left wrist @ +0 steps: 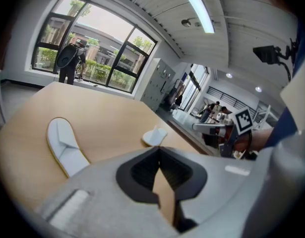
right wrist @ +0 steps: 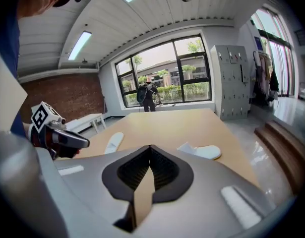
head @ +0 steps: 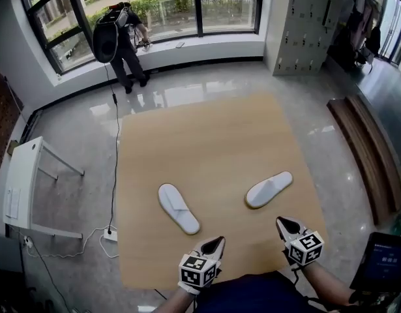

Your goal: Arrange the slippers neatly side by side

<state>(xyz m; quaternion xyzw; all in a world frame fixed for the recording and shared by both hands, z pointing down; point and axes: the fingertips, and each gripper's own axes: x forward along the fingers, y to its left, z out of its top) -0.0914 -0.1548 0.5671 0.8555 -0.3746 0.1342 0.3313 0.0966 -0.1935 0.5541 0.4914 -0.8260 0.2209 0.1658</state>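
Note:
Two white slippers lie apart on the wooden table [head: 207, 142]. The left slipper [head: 178, 208] [left wrist: 65, 145] [right wrist: 112, 142] angles toward the near right. The right slipper [head: 269, 189] [left wrist: 154, 135] [right wrist: 204, 151] points to the far right. My left gripper [head: 214, 244] [left wrist: 159, 150] hovers near the table's front edge, just to the near right of the left slipper, shut with nothing in it. My right gripper [head: 287, 226] [right wrist: 150, 148] is also shut and empty, a short way nearer than the right slipper. Neither gripper touches a slipper.
A white side table [head: 21, 184] stands on the floor at the left, with a cable and power strip [head: 110, 235] beside the wooden table. A person [head: 122, 38] stands at the far window. Lockers [head: 304, 25] and a wooden bench [head: 370, 155] are at the right.

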